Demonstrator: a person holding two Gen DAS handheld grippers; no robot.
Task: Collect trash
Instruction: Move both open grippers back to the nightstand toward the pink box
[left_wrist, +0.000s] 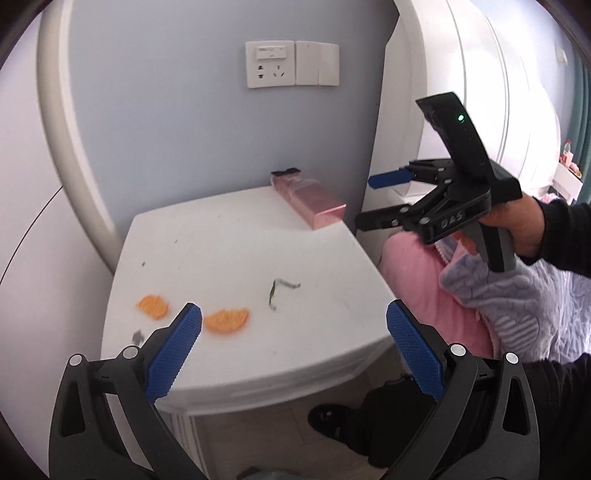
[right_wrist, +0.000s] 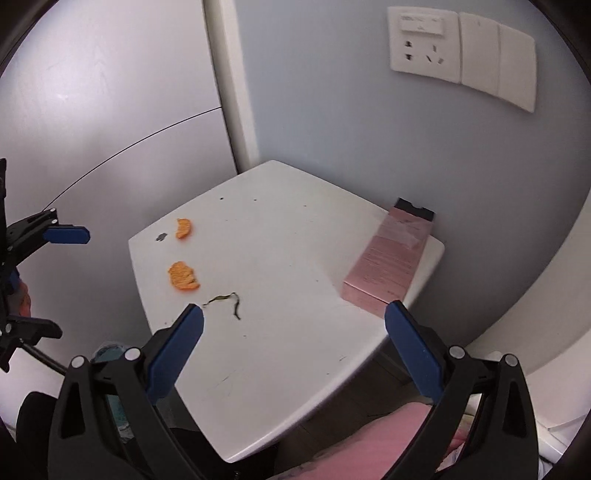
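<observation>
both tongs, left (left_wrist: 293, 321) and right (right_wrist: 293, 325), gape empty above the bench (left_wrist: 236, 236); next, pinch the orange peel (left_wrist: 226, 320) at seven o'clock.

We are in a home bedroom: a white bedside table (left_wrist: 240, 236) against a pale blue wall, a wall socket (left_wrist: 270, 64) above it, pink bedding (left_wrist: 436, 295) beside it

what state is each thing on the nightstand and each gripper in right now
left gripper: open, empty, above the nightstand's front edge
right gripper: open, empty, off the surface
two orange peel pieces: lying loose on the nightstand
green stem scrap: lying loose, apart from the peels
pink box: lying flat by the wall
wall socket: nothing plugged in
</observation>
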